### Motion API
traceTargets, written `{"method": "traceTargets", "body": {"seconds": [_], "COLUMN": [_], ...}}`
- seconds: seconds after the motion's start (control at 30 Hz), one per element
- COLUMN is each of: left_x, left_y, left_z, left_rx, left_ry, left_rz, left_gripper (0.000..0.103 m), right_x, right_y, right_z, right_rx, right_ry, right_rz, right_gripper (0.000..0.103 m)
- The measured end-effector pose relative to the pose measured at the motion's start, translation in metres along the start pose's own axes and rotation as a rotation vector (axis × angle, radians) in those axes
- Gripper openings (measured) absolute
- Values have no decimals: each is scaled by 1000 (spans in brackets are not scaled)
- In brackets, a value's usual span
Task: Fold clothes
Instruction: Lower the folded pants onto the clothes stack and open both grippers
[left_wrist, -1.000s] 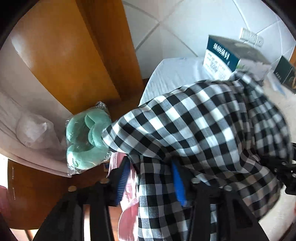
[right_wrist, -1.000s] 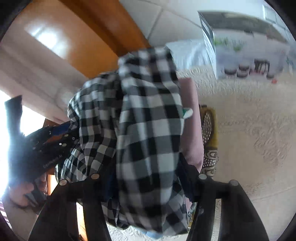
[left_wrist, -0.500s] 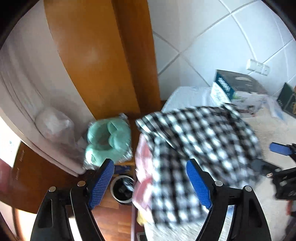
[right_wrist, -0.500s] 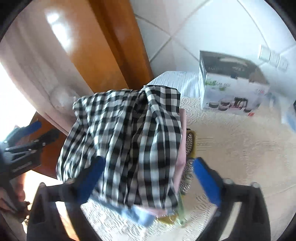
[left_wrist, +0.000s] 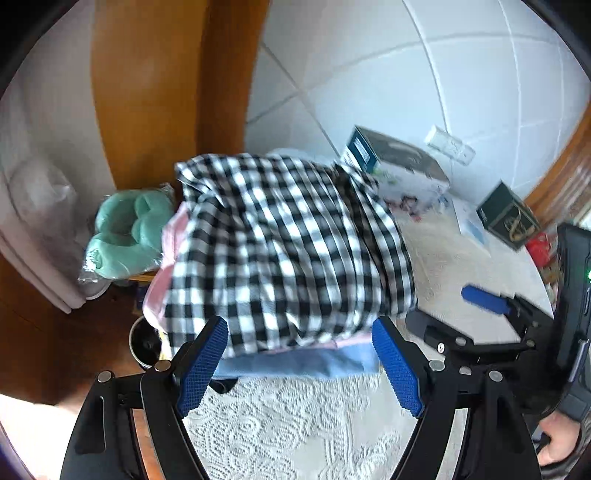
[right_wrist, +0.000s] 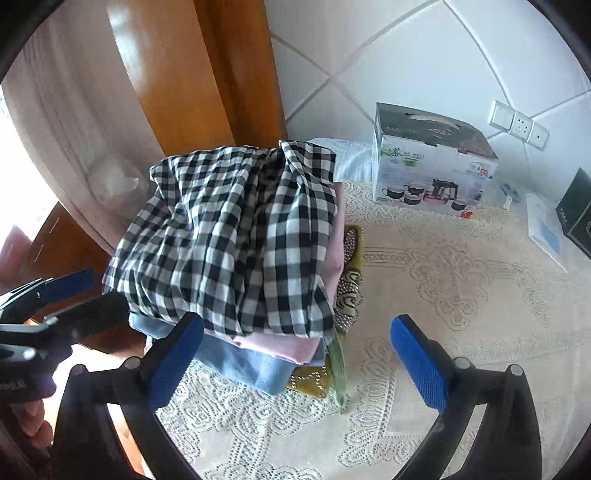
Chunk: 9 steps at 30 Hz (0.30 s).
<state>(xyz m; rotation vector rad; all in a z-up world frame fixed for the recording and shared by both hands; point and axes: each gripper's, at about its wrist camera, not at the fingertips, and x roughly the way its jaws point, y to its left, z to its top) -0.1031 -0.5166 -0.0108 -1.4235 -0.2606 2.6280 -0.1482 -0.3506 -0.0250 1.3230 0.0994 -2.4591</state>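
Two boxes (right_wrist: 428, 162) on lace tablecloth (right_wrist: 461, 295); tiled wall (right_wrist: 406, 55), possibly door (right_wrist: 184, 74).

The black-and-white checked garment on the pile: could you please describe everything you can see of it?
The checked garment is thin woven cloth in a black-and-white gingham pattern, folded into a rumpled, creased bundle. It lies on top of a pile of folded clothes, directly over a pink piece, with a blue piece below that, near the edge of the lace tablecloth. Its edges droop over the pile's sides. The left gripper and right gripper are both open and not touching it.
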Motion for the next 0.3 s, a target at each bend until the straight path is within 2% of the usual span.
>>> {"method": "traceTargets", "body": {"seconds": [0.07,0.3], "left_x": [0,3], "left_y": [-5,-34], "left_z": [-6,-12], "left_rx": [25,129], "left_ry": [-2,-45], "left_rz": [9,317], "left_gripper": [81,81], "right_x": [-1,3], "right_y": [-1,-5], "right_z": [-3,-10], "right_rx": [-1,15], "right_ry": [-5,2], "right_rz": [-12,3], "right_gripper": [103,103]}}
